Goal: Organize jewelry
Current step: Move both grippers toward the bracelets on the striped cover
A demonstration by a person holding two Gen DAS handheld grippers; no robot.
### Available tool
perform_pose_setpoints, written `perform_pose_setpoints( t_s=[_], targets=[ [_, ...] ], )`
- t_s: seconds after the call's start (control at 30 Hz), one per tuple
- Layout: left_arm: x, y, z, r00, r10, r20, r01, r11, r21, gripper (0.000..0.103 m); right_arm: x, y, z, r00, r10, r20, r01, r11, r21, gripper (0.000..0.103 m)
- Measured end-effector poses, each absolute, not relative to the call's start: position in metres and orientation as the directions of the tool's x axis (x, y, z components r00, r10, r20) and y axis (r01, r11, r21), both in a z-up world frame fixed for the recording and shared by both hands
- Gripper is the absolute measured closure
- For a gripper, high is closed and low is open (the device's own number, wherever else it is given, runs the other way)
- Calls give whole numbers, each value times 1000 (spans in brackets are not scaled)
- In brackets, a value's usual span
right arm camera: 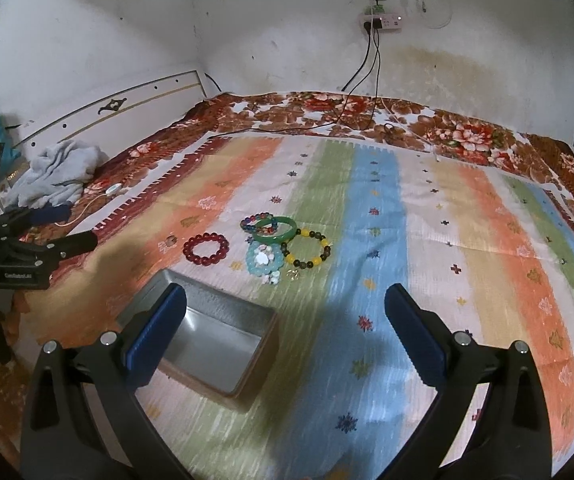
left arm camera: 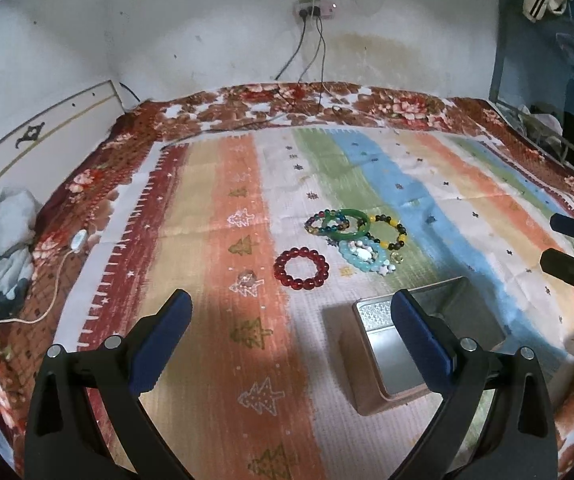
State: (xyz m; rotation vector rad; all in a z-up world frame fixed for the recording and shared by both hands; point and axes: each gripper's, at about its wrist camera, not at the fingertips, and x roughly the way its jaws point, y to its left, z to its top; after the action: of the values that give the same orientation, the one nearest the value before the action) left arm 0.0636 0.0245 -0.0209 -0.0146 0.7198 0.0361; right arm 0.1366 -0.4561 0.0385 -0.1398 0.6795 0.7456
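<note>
I am holding two grippers over a bed with a stripy cloth [right arm camera: 367, 208] on it. My left gripper [left arm camera: 291, 312] has its blue fingers wide apart, and it holds nothing. My right gripper [right arm camera: 287, 304] is wide apart too, with nothing in it.

The bracelets lie in a small bunch in the middle of both pictures. A red bead bracelet [left arm camera: 301, 269] lies by itself, just left of the rest. A smooth green bangle [left arm camera: 351, 225] rests partly on a bracelet of many colors [left arm camera: 321, 222]. A yellow and dark bead bracelet [left arm camera: 391, 232] touches the green one on the right. A light blue bracelet [left arm camera: 361, 258] with little white charms lies just below them.

The empty gray box [right arm camera: 223, 336] sits near the bottom of both pictures, close to my fingers. It is open on top.

I think the job is only starting, since nothing is in the box yet. The red bracelet looks like the best one to pick first, because nothing touches it. I should come down with one finger inside the ring and one outside, and squeeze on the beads gently. The round beads may roll or slip, so I should go slow. The others are stacked, so pulling one could drag its neighbors.
</note>
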Motion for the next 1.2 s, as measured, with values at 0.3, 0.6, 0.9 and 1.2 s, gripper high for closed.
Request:
perform_pose_setpoints(
  t_s=[0.3,0.6,0.9,1.2],
  targets=[
    [98,25,-26,724,57,-688,-52,998,28,5,176,-431,32,523,548,-653,-666,741,87,5],
    [127,24,-33,703,80,-706,-45,997,68,5,208,-418,19,500,523,-690,-652,752,98,5],
    [157,25,-48,659,79,-748,-39,997,71,6,243,-406,1,455,495,-740,-626,769,129,5],
    [180,27,-63,617,76,-783,-35,997,69,6,266,-397,-15,406,481,-777,-615,773,157,5]
  ],
)
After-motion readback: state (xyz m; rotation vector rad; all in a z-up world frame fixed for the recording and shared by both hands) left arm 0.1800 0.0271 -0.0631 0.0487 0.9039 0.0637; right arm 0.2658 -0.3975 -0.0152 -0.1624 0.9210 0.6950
